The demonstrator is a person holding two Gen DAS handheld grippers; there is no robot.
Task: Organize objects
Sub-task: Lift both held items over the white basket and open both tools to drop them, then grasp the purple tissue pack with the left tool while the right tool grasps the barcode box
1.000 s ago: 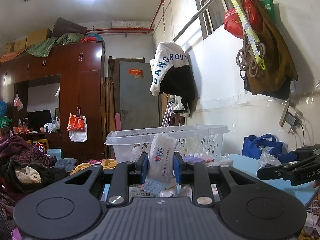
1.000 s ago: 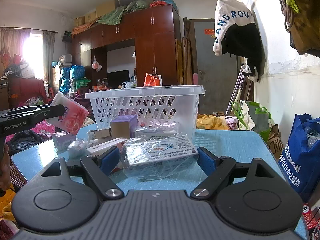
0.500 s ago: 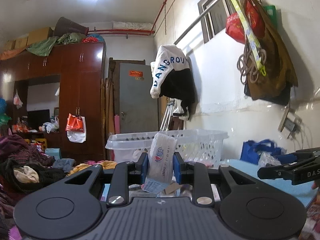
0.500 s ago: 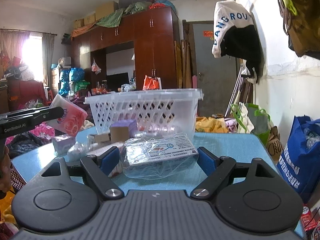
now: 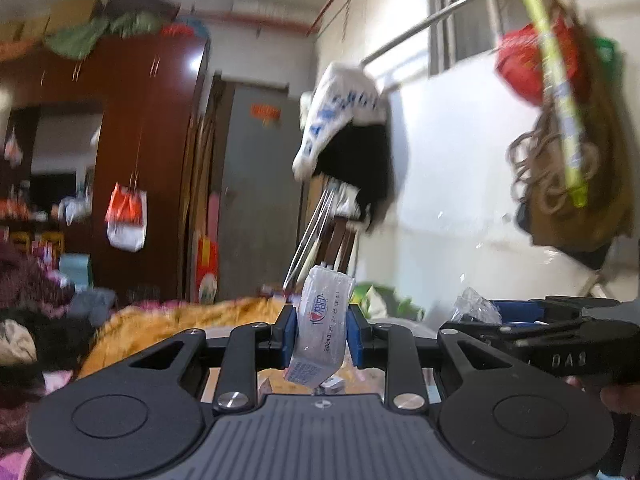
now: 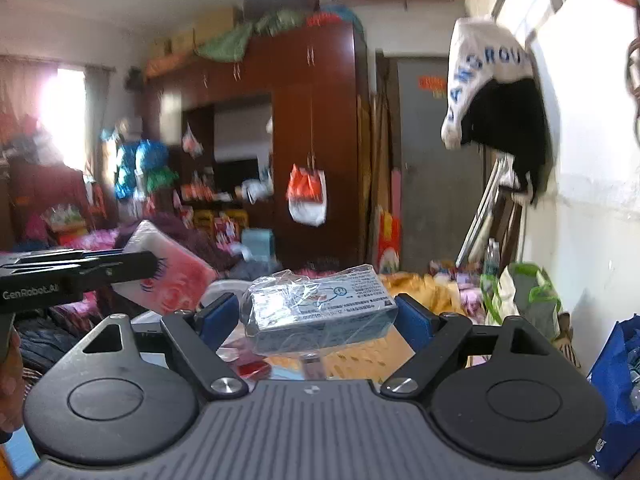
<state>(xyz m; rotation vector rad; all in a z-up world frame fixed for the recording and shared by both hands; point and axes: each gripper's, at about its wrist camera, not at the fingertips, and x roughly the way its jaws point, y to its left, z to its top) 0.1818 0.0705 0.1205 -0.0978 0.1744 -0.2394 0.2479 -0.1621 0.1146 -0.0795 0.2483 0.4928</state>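
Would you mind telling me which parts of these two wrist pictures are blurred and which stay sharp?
Left wrist view: the wardrobe and hanging jacket smear with motion, while the tissue pack in the left gripper is crisp. Right wrist view: the background is likewise soft, the window glares white, and the wrapped box is sharp.

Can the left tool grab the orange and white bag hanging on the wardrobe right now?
Probably not. The left tool is already shut on a tissue pack, and the hanging bag looks far across the room.
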